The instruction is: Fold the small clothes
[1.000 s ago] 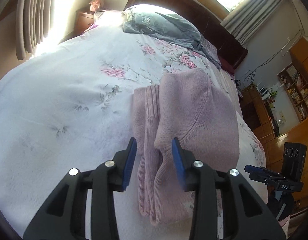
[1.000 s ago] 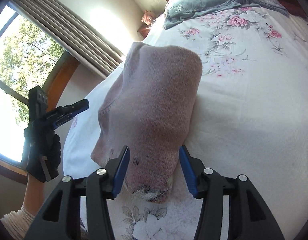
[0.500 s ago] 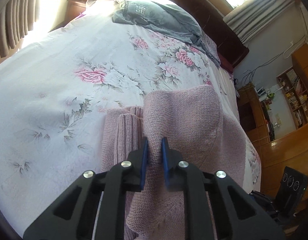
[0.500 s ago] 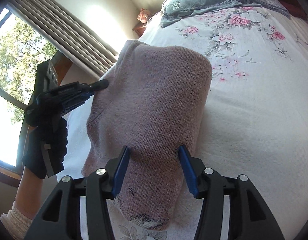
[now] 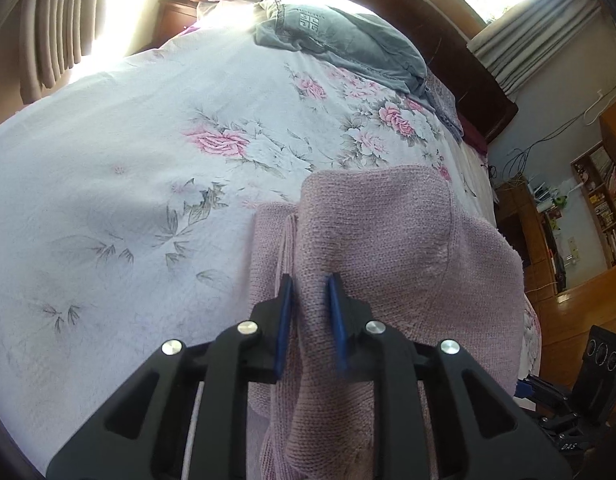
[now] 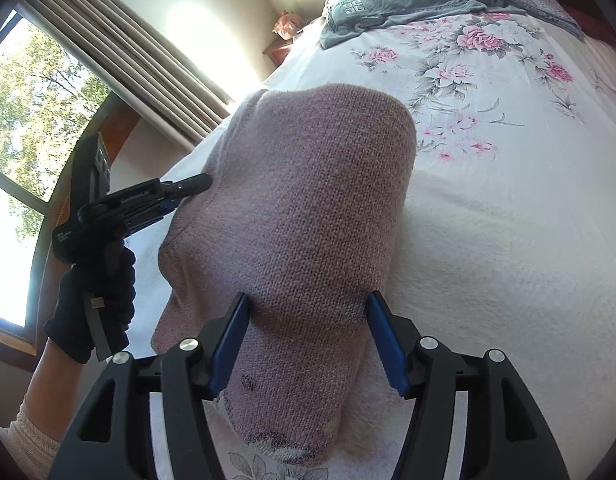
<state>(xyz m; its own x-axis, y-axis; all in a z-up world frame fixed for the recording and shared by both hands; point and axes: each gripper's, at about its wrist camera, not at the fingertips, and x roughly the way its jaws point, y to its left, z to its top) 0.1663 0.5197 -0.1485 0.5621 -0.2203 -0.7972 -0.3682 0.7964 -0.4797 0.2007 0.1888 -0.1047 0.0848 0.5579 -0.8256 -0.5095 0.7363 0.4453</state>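
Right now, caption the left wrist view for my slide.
Left tongs pinch a pink sweater's folded edge on a floral bedspread.

Bed [image 5: 107, 200] covered by a white bedspread printed with pink roses and grey-green leaves. Lying directly on it: a pink knitted garment [image 5: 408, 248], partly folded, near the foot end; a grey pillow [image 5: 340, 44] with a square emblem at the head end, against the dark wooden headboard [image 5: 448, 40].

I see a dusty-pink knit sweater [image 5: 388, 240] on a white bedspread [image 5: 127, 180] printed with pink roses and grey-green leaves; my black grippers' fingers [image 6: 227, 336] carry blue pads.
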